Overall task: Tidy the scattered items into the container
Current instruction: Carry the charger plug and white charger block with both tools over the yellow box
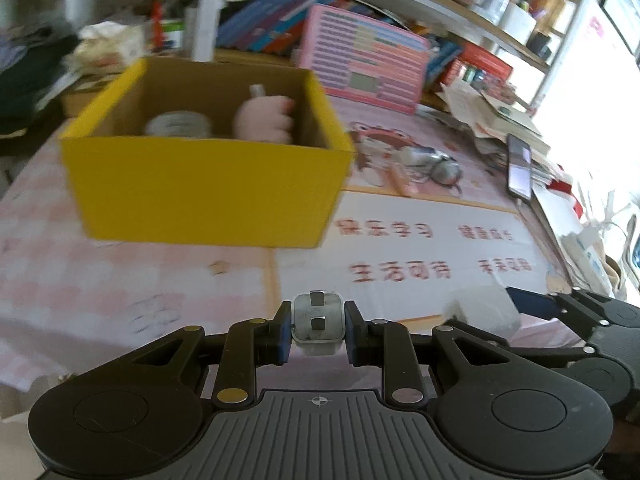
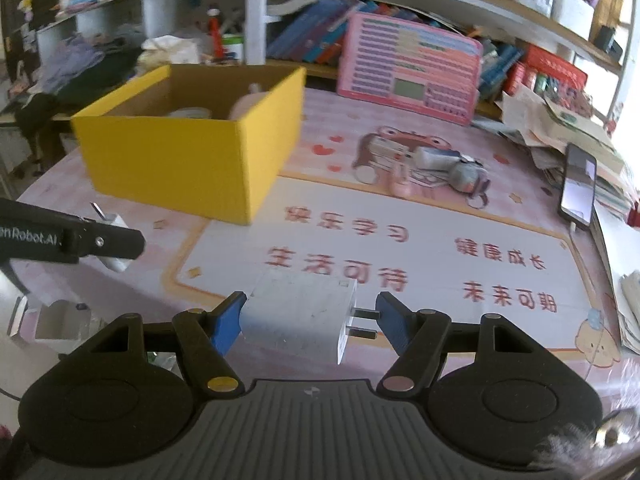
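A: Carrying one plug apiece, both grippers face the yellow box (image 1: 204, 188), which stands open-topped on the pink desk mat (image 2: 400, 208). Why is each plug held as it is?

B: The left gripper (image 1: 318, 330) has its jaws drawn narrow and clamped on the flat sides of a small white plug (image 1: 318, 322), prongs facing the camera; gripping the two broad faces likely keeps so small a body from twisting. In the right wrist view the same plug (image 2: 114, 224) shows beyond the left fingers.

A: And the right?

B: The right gripper (image 2: 310, 320) stands about half open around a larger white adapter (image 2: 298, 314) laid crosswise. The left pad (image 2: 226, 322) presses its blunt end; the other pad appears to meet the prong tips, though that contact is hard to confirm. Held lengthwise, it needs the wider opening.

A: Where do the remaining items lie?

B: A pink fluffy item (image 1: 264, 118) and a white round object (image 1: 178, 124) already sit inside the box. A small cluster of loose items (image 2: 432, 170) lies on the mat well to the box's right, near a phone (image 2: 578, 186).

A: The step in hand?

B: Judged from the poses, transport toward the box, release to follow over its open top.
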### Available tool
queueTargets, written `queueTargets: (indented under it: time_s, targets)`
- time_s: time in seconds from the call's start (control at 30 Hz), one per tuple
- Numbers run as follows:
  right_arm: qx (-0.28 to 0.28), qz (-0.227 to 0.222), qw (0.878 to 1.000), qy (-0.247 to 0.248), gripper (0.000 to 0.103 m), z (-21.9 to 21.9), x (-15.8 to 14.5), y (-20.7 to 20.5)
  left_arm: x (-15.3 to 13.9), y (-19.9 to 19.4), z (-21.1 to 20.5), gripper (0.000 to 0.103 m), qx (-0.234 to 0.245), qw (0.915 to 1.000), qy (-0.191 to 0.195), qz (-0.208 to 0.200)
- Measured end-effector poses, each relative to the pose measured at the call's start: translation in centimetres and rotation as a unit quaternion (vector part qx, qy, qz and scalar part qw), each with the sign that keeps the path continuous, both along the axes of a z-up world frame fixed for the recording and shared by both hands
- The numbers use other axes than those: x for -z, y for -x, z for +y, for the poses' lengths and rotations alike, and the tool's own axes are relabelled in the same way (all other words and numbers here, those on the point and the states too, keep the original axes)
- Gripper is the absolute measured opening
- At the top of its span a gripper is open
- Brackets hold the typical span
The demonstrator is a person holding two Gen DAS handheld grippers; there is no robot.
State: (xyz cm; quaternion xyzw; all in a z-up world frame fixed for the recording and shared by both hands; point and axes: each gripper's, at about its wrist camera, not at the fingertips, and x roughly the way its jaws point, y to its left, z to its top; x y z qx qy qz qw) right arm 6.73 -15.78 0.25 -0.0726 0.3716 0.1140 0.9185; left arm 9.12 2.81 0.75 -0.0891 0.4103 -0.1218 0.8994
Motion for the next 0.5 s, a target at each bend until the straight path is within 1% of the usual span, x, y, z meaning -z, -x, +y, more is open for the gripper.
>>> queueTargets:
  time_s: [0.07,0.17,0.5]
  targets:
    - [-0.002,0.0,1.0,-0.002,0.069,0.8,0.0,0.6,0.0,0.7,1.3,0.024,-0.011,0.9999,0.0,0.001]
    - [-0.007,0.003,1.0,-0.002,0.069,2.2,0.1,1.2,0.2,1.6,2.8,0.024,-0.017,0.9999,0.002,0.002]
    - [-0.066,0.015,0.998,0.005,0.069,6.9,0.2,2.8,0.8,3.7,6.7,0.024,-0.04,0.9991,0.011,0.011]
